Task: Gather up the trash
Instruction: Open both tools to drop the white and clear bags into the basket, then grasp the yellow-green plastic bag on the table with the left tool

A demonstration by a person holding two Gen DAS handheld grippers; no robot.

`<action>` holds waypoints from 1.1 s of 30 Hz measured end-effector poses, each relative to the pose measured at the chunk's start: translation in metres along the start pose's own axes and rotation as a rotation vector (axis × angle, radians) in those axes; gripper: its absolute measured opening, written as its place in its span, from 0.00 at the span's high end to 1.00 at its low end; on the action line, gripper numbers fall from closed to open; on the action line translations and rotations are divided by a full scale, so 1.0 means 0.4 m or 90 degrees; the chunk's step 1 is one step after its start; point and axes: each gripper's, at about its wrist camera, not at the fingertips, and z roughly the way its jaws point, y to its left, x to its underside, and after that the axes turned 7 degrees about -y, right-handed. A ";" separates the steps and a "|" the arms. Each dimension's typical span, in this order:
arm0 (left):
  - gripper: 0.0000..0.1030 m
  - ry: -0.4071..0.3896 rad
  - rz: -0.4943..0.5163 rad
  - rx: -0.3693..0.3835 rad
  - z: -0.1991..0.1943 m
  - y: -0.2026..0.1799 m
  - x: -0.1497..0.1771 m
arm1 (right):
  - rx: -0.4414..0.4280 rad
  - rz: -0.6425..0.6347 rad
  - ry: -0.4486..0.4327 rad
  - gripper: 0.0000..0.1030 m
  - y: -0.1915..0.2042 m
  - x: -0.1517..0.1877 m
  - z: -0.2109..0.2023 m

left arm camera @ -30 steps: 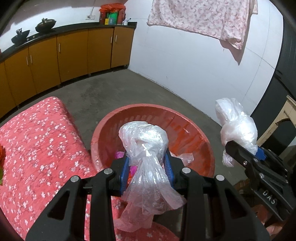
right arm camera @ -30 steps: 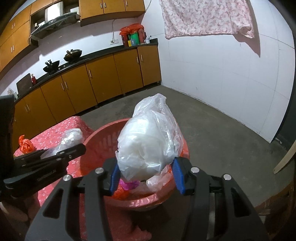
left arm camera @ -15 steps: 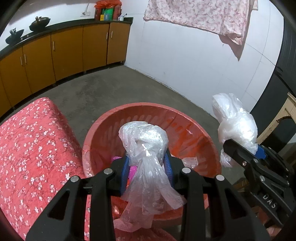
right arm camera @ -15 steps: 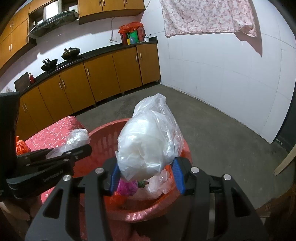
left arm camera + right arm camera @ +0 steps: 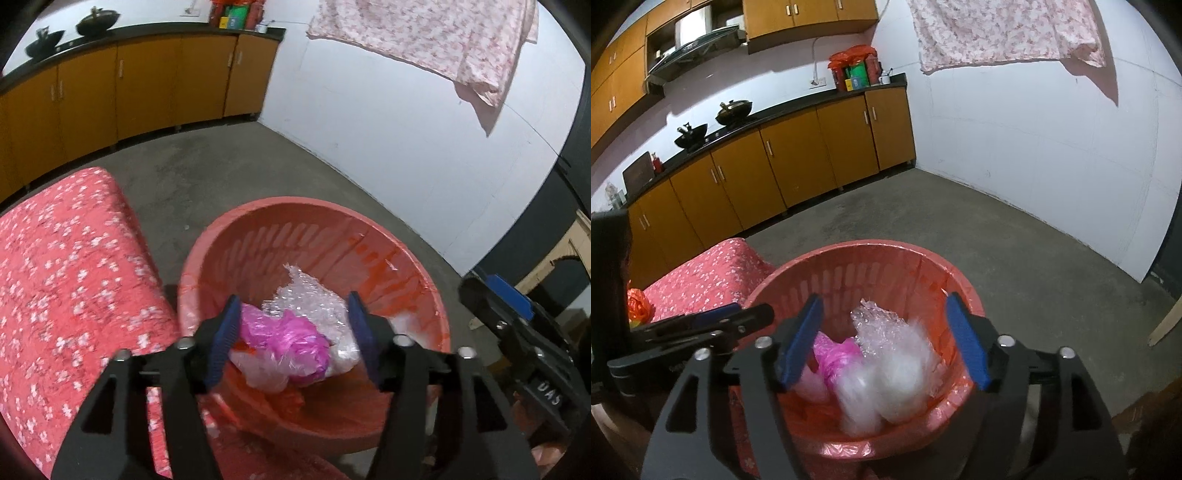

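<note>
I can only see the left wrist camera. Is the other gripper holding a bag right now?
Observer: No. The right gripper has its jaws opening, and nothing is pinched between them. It hangs over the red basket.
Operator: Is there any trash that's not in the basket?
Observer: Yes. A crumpled orange bag sits on the red flowered cloth, out of your view.
Operator: What's up on the wall over the pots?
Observer: A range hood, with orange wall cabinets beside it.
</note>
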 end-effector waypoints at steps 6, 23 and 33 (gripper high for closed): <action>0.10 -0.041 -0.005 -0.059 -0.061 0.049 0.020 | 0.044 0.036 -0.042 0.04 -0.024 0.004 -0.035; 0.04 -0.129 -0.015 -0.295 -0.320 0.251 0.129 | -0.019 -0.021 -0.026 0.04 0.139 0.017 -0.045; 0.04 -0.157 -0.085 -0.496 -0.492 0.493 0.222 | -0.080 -0.074 0.000 0.04 0.285 0.050 -0.042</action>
